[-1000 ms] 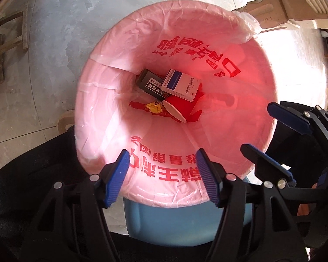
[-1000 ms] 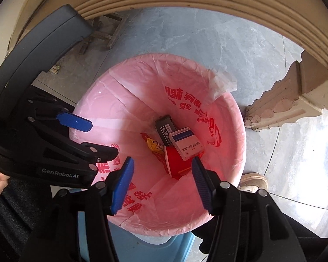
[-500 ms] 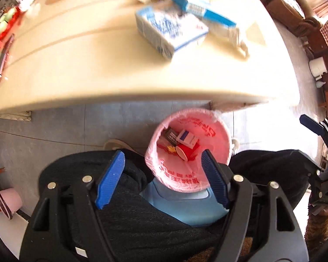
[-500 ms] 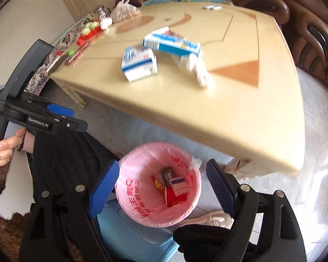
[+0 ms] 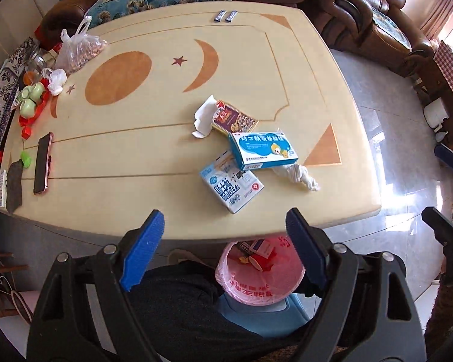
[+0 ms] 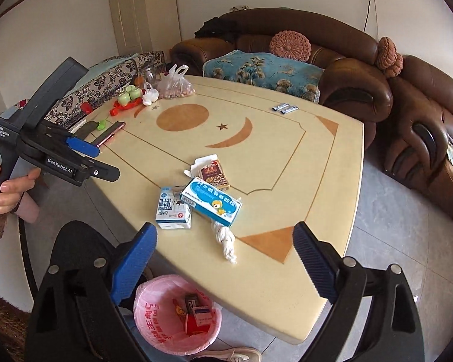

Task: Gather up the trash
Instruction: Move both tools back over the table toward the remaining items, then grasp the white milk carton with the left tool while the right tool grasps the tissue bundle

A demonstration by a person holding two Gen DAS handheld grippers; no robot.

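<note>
Trash lies on the cream table [image 5: 154,157] [image 6: 287,163]: a blue medicine box [image 5: 264,150] [image 6: 213,201], a white-blue carton [image 5: 231,185] [image 6: 172,208], a brown packet [image 5: 235,119] [image 6: 213,175], a torn white paper [image 5: 204,117] and a twisted white tissue [image 5: 297,175] [image 6: 226,241]. The pink-lined bin [image 5: 258,274] [image 6: 176,313] below the table's near edge holds boxes and a red cup. My left gripper [image 5: 223,250] is open and empty above the bin. My right gripper [image 6: 223,268] is open and empty. The left gripper also shows at the left of the right wrist view [image 6: 81,157].
A phone [image 5: 43,163], green cups on a red tray [image 5: 30,102], a plastic bag of nuts [image 5: 78,51] and two sachets [image 5: 225,16] lie on the table's far parts. Brown sofas [image 6: 377,90] ring the far side. My legs are next to the bin.
Both grippers have risen from just over the bin's mouth to above the table's near edge. The table top and its trash have come into view. Both jaws stay open.
</note>
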